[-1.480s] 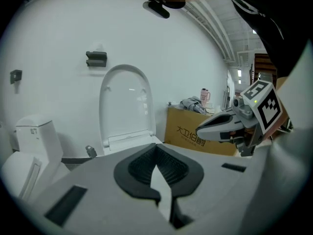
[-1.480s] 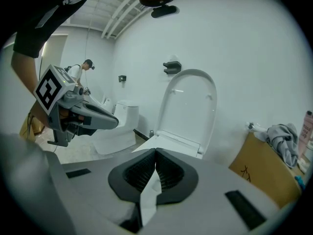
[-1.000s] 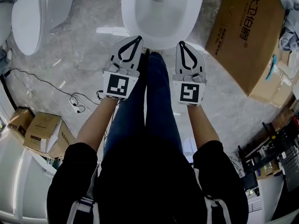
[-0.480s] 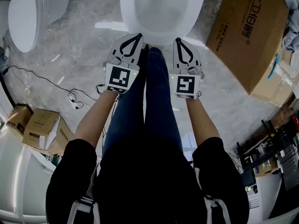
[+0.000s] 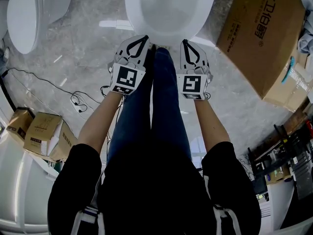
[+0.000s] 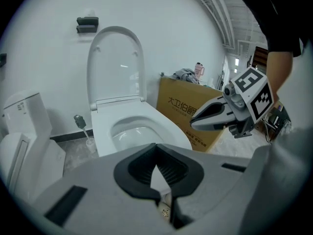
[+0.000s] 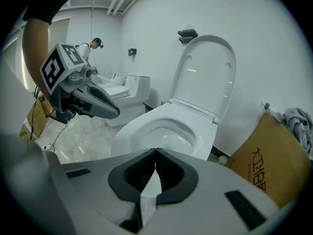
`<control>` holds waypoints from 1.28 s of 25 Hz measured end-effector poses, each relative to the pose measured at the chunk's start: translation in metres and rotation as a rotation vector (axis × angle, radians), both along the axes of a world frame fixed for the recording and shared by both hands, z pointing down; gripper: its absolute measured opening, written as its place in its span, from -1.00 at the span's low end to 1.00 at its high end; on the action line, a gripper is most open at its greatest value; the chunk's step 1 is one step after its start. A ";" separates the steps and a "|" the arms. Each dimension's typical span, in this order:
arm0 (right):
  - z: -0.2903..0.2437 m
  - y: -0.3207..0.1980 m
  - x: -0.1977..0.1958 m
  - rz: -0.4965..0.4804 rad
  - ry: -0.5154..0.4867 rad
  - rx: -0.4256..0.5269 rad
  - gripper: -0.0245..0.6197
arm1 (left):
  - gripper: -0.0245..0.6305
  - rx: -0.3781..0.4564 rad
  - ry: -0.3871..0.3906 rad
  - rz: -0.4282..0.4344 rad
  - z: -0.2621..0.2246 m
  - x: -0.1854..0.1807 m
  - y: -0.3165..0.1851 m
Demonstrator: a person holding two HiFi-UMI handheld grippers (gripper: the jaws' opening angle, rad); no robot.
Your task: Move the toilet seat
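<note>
A white toilet stands in front of me, its bowl [image 5: 171,9] open at the top of the head view. Its seat and lid [image 6: 116,65] are raised upright against the wall, also seen as the seat and lid [image 7: 208,75] in the right gripper view. My left gripper [image 5: 144,38] is shut and empty, its tips just short of the bowl's front rim on the left. My right gripper [image 5: 185,42] is shut and empty too, near the front rim on the right. Both point down and forward at the bowl [image 6: 134,129]. Neither touches the toilet.
A large cardboard box [image 5: 259,33] stands right of the toilet. A second toilet [image 5: 29,18] is at the left, with small cardboard boxes [image 5: 44,133] and a cable [image 5: 73,99] on the floor. A toilet brush [image 6: 83,129] stands by the wall. My legs are between the grippers.
Both grippers have sunk and edged forward toward the bowl's front rim, staying shut. The seat and lid have not moved.
</note>
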State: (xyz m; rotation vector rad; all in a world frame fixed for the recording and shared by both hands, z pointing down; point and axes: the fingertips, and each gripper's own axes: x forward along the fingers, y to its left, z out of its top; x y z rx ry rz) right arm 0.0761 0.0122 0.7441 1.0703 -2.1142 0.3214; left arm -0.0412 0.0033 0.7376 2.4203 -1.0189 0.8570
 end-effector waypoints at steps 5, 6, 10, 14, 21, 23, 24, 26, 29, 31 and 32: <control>0.015 0.005 0.003 -0.013 0.019 -0.018 -0.85 | -0.90 -0.032 -0.014 0.010 0.012 -0.001 0.007; 0.017 0.006 0.003 -0.014 0.022 -0.024 -0.85 | -0.90 -0.037 -0.018 0.013 0.015 -0.002 0.008; 0.025 0.010 0.000 -0.030 0.032 -0.044 -0.85 | -0.90 -0.054 -0.036 0.032 0.026 -0.003 0.013; 0.033 0.015 -0.003 -0.061 0.044 -0.057 -0.85 | -0.90 -0.069 -0.059 0.070 0.037 -0.001 0.020; 0.049 0.026 -0.005 -0.096 0.076 -0.088 -0.85 | -0.90 -0.103 -0.112 0.135 0.059 0.000 0.034; 0.053 0.028 -0.005 -0.107 0.090 -0.090 -0.85 | -0.90 -0.105 -0.130 0.154 0.064 0.000 0.037; 0.055 0.029 -0.006 -0.116 0.100 -0.089 -0.85 | -0.90 -0.106 -0.140 0.166 0.066 0.000 0.038; 0.058 0.032 -0.009 -0.146 0.118 -0.090 -0.85 | -0.90 -0.111 -0.159 0.193 0.070 0.000 0.042; 0.064 0.038 -0.013 -0.196 0.135 -0.104 -0.84 | -0.85 -0.119 -0.186 0.233 0.075 0.001 0.046; 0.069 0.041 -0.015 -0.220 0.143 -0.115 -0.83 | -0.75 -0.121 -0.201 0.253 0.079 0.001 0.048; 0.071 0.043 -0.016 -0.230 0.147 -0.120 -0.79 | -0.71 -0.122 -0.210 0.265 0.081 0.001 0.049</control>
